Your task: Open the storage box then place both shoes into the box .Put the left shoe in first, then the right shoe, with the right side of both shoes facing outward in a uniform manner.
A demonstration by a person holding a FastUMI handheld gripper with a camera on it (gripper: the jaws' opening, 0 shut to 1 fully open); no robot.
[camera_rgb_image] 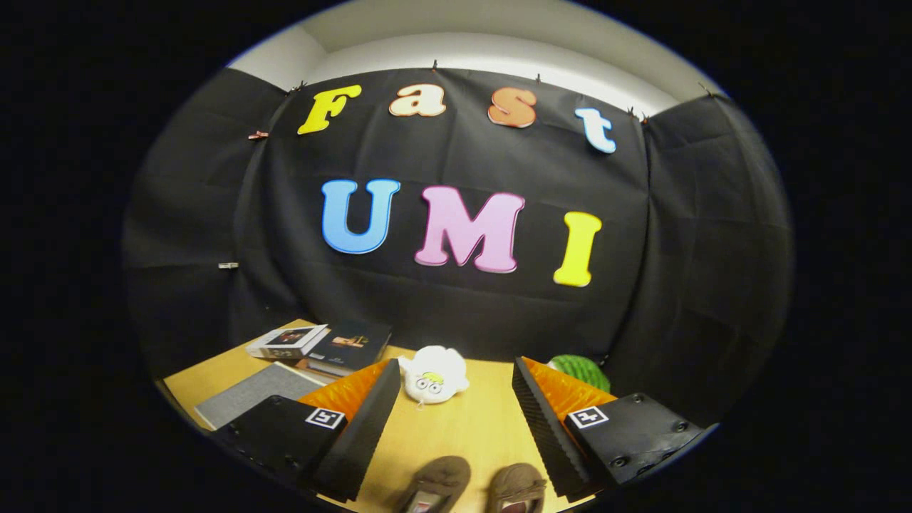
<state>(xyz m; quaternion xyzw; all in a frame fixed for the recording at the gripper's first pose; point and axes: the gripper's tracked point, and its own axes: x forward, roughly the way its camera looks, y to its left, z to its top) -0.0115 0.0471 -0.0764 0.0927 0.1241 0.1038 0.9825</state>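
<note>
Between the tongs (456,406), spread wide and gripping nothing, two brown shoes (472,486) lie side by side on the wooden surface (463,427), only their toes visible, the rest cut off. Just beyond the fingers sits a white plush toy (433,375). Farther left lie stacked books (320,343); to the right, a green object (581,370) is half hidden behind a finger.

The gripper-mounted fisheye looks forward and slightly down past spread jaws, across the table (456,434) toward the booth wall.
</note>
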